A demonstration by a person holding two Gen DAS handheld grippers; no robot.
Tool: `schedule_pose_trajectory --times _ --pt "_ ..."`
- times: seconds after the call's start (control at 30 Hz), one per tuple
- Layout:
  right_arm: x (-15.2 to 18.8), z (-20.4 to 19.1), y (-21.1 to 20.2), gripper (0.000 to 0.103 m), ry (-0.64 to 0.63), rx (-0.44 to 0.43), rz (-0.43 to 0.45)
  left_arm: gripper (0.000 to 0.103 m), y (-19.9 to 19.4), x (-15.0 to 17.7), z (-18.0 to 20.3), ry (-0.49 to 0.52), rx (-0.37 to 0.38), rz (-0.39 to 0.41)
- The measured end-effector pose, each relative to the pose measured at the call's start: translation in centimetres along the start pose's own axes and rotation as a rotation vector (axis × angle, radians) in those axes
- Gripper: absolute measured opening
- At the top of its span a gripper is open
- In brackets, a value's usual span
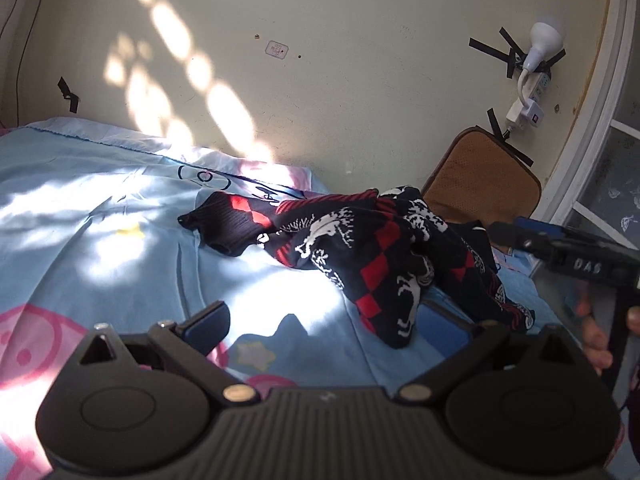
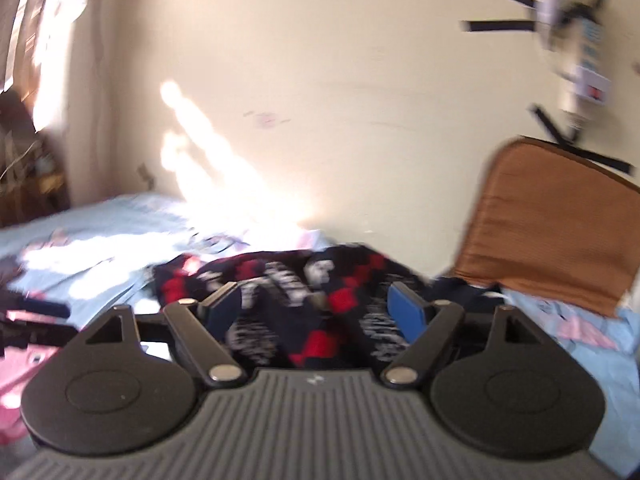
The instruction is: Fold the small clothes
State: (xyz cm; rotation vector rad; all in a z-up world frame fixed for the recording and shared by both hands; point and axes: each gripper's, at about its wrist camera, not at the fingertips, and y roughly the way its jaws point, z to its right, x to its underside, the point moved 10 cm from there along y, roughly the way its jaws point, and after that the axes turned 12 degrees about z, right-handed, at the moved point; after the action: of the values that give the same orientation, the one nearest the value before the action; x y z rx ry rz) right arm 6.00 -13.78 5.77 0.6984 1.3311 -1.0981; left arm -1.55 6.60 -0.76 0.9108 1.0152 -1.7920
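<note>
Left gripper (image 1: 326,326): hovering low over the bed's near edge, fingers spread wide and gripping nothing; the dark pad (image 1: 208,320) on one side is showing plainly, the other is sitting partly under the cloth's near hem.

Right gripper (image 2: 320,312): fingers parted, blue pads (image 2: 408,312) flanking the crumpled cloth without pinching it; its view is smeared, so contact is hard to call. In the left view it is reaching in from the bed's right edge.

Garment (image 1: 384,248): a small dark knit with red checks and white figures, lying bunched toward the far right corner of the bed, one sleeve (image 1: 228,220) trailing out toward the middle.

Bed sheet (image 1: 88,216): pale blue with pink cartoon prints, sunlight falling across it.

Cushion (image 1: 480,184): brown, leaning against the wall at the far right corner, just behind the garment.

Wall (image 1: 340,60): cream, with a lamp bulb (image 1: 544,40) and power strip taped up above the cushion.

Step in hand: I judge both tools are closing in for a first hold; no fold is showing, and the piece is not yet spread flat.

Next move: likely calling for each gripper to settle on a separate edge or shoulder, clamp, then draw the cloth out flat toward the bed's middle before any fold.
</note>
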Motion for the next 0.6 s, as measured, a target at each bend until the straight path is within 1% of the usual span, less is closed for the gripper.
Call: schedule_pose_trajectory --times 0.1,0.17,0.23,0.27,0.3,0.33,0.4,0.47,0.53,0.57,0.6 --pt "0.8 -6.3 3.3 0.083 -0.238 -0.132 -0.024 0.103 -2.2 -0.5 -2.0 -0.035 -0.004 0.017" --pt "1.3 -9.1 5.0 0.083 -0.35 -0.18 -0.036 0.103 -3.6 -0.9 -3.5 -0.043 -0.027 0.032" --pt "1.6 -10.1 7.4 0.078 -0.426 -0.18 -0.067 0.103 -4.6 -1.2 -4.5 -0.048 -0.049 0.046" --pt "2.0 -10.2 8.1 0.07 -0.451 -0.163 -0.086 0.103 -5.0 -1.5 -5.0 -0.053 -0.061 0.055" --pt "2.4 -9.8 8.6 0.038 -0.46 -0.147 -0.12 0.103 -5.3 -1.7 -5.4 -0.059 -0.069 0.063" --pt "2.7 -9.3 8.9 0.016 -0.431 -0.134 -0.162 0.103 -5.5 -2.0 -5.7 -0.066 -0.073 0.069" --pt "2.3 -9.1 8.2 0.015 -0.333 -0.143 -0.175 0.103 -5.6 -2.4 -6.1 -0.086 -0.068 0.081" --pt "1.4 -9.4 5.3 0.015 -0.192 -0.189 -0.179 0.103 -5.6 -2.6 -6.3 -0.108 -0.049 0.088" --pt "0.7 -10.9 1.1 0.014 -0.058 -0.309 -0.178 0.103 -5.3 -2.8 -6.1 -0.13 -0.025 0.089" --pt "0.9 -12.2 -0.6 0.014 -0.01 -0.375 -0.191 0.103 -5.0 -2.9 -5.9 -0.139 -0.011 0.09" --pt "1.5 -13.8 -2.4 0.014 -0.001 -0.444 -0.22 0.103 -4.7 -3.0 -5.7 -0.145 0.003 0.09"
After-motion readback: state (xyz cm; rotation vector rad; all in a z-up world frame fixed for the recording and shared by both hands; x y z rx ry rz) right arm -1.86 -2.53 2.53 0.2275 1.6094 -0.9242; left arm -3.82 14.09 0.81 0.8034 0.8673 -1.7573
